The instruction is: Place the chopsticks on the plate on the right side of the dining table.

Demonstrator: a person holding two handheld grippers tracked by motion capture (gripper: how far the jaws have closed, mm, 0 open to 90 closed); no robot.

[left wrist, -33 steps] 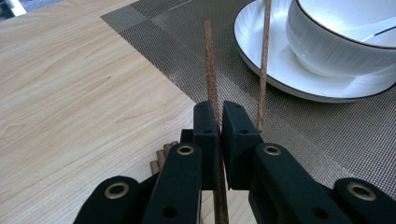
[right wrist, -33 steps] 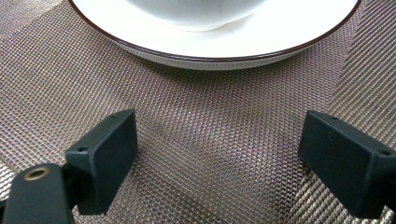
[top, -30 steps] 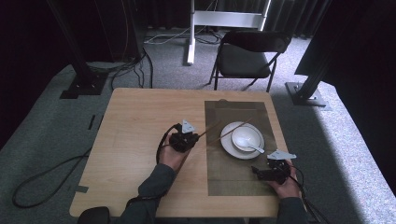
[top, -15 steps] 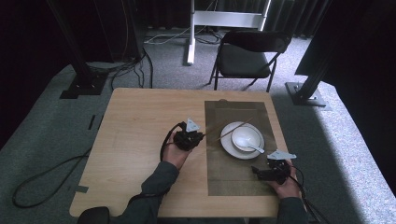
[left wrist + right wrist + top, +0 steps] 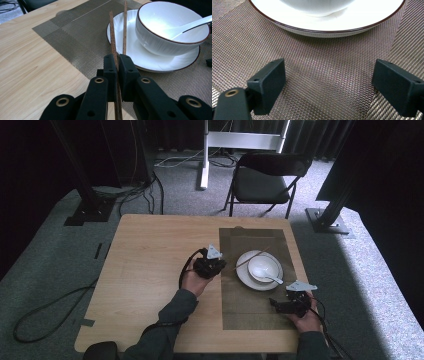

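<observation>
A white bowl (image 5: 262, 266) with a white spoon (image 5: 274, 279) in it stands on a white plate (image 5: 242, 275) on a brown woven placemat (image 5: 250, 312). My left gripper (image 5: 222, 265) is just left of the plate, shut on a pair of brown chopsticks (image 5: 250, 258) whose far ends lie over the plate's rim. In the left gripper view, both chopsticks (image 5: 113, 47) run from the closed left gripper (image 5: 117, 65) past the bowl (image 5: 162, 45). My right gripper (image 5: 281, 303) rests open on the placemat (image 5: 324, 70), near the plate (image 5: 332, 22), with nothing between its jaws (image 5: 329, 82).
The wooden table (image 5: 150, 250) has bare wood left of the placemat. A black folding chair (image 5: 265, 175) stands beyond the far edge. Cables (image 5: 45, 315) lie on the carpet to the left, and stand feet (image 5: 330, 222) flank the table.
My left gripper has moved a little to the right, towards the plate, carrying the chopsticks with it. The right gripper has stayed put.
</observation>
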